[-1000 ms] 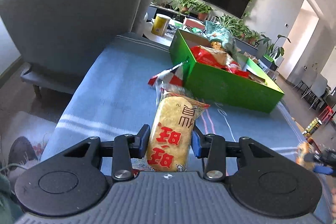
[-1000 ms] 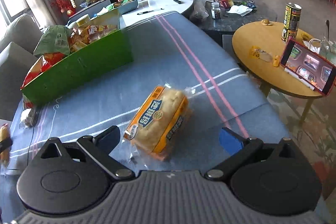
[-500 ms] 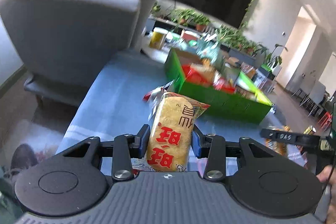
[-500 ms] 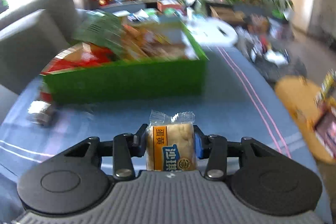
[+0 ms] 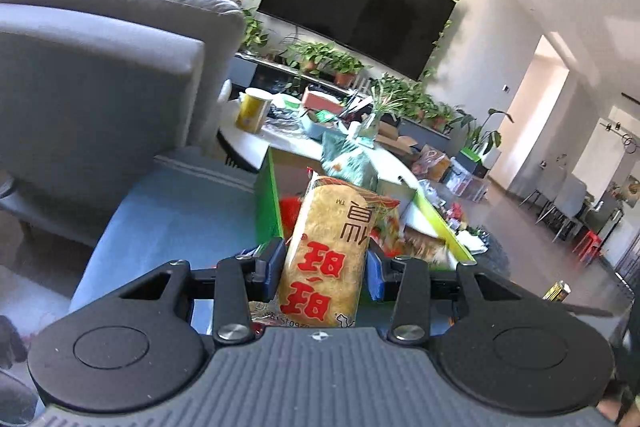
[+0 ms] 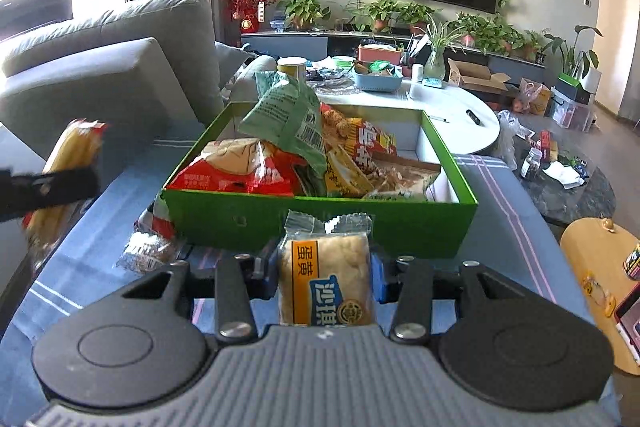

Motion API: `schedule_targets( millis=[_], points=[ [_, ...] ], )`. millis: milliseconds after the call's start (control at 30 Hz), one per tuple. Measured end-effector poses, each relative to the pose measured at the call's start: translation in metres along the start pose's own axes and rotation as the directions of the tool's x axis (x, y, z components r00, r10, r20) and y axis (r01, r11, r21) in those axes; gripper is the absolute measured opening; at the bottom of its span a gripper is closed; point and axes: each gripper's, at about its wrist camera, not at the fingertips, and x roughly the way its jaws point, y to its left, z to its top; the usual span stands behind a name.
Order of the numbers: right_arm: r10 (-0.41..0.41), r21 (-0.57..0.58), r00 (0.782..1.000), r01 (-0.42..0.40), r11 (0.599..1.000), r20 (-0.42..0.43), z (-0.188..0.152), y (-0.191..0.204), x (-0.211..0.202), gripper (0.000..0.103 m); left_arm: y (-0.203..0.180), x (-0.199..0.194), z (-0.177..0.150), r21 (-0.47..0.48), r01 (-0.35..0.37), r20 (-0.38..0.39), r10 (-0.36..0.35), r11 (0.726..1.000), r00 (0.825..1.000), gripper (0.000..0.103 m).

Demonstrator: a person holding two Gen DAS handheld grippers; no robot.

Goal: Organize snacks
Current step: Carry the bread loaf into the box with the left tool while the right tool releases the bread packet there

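On the blue striped bench [image 6: 516, 211] we see a green cardboard box [image 6: 320, 219] heaped with glossy packets beyond our fingers. Left gripper [image 5: 325, 267] clamps a long yellow rice-cracker pack [image 5: 328, 259]; right gripper [image 6: 325, 267] pinches a square crinkled cake packet [image 6: 326, 279].

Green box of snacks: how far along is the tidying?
Done: the green box already holds several packets. In hand: the left gripper grips a rice cracker pack; the right gripper grips an egg-yolk pastry. Left: both, plus a loose packet beside the box.
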Motion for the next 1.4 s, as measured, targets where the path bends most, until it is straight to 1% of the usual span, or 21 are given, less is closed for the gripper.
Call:
schedule_targets(
  millis=[133,233,533,800,900,1000,1067,1233,1333,1400],
  points=[
    [-0.014,-0.005,1.000,0.015,1.000,0.019,0.008,0.000,0.000,0.072,-0.002,0.017,0.013,-0.005,0.013,-0.006,-0.013,1.000,1.000,0.039],
    [-0.018,-0.001,1.000,0.018,1.000,0.019,0.013,-0.001,0.006,0.072,-0.005,0.026,0.019,0.009,0.015,0.002,-0.015,1.000,1.000,0.038],
    [-0.044,-0.005,0.998,0.045,0.999,0.037,0.031,-0.007,0.026,0.072,-0.008,0.052,0.019,0.035,0.008,-0.026,-0.007,0.999,1.000,0.038],
    [-0.065,0.004,0.997,0.065,0.998,0.050,0.047,-0.018,0.042,0.072,-0.005,0.080,0.032,0.046,0.016,-0.031,-0.015,0.999,0.999,0.038],
    [-0.071,0.003,0.996,0.071,0.997,0.058,0.050,-0.020,0.049,0.072,-0.004,0.093,0.037,0.059,0.020,-0.056,-0.016,0.998,0.998,0.038],
    [-0.073,-0.005,0.996,0.074,0.997,0.056,0.052,-0.022,0.055,0.072,0.004,0.103,0.044,0.023,0.036,-0.072,-0.034,0.999,0.997,0.038],
    [-0.088,-0.011,0.994,0.089,0.996,0.059,0.053,-0.024,0.058,0.072,0.010,0.111,0.050,-0.002,0.042,-0.078,-0.042,0.999,0.996,0.038],
    [-0.098,-0.008,0.993,0.098,0.995,0.064,0.059,-0.030,0.063,0.072,0.017,0.130,0.060,-0.017,0.031,-0.080,-0.033,0.999,0.996,0.039],
    [-0.109,0.000,0.991,0.109,0.994,0.078,0.062,-0.034,0.063,0.072,0.021,0.143,0.063,-0.053,0.045,-0.094,-0.050,0.998,0.994,0.039],
    [-0.115,0.000,0.990,0.116,0.993,0.083,0.064,-0.034,0.063,0.072,0.021,0.150,0.063,-0.057,0.049,-0.096,-0.054,0.997,0.994,0.039]
  ],
)
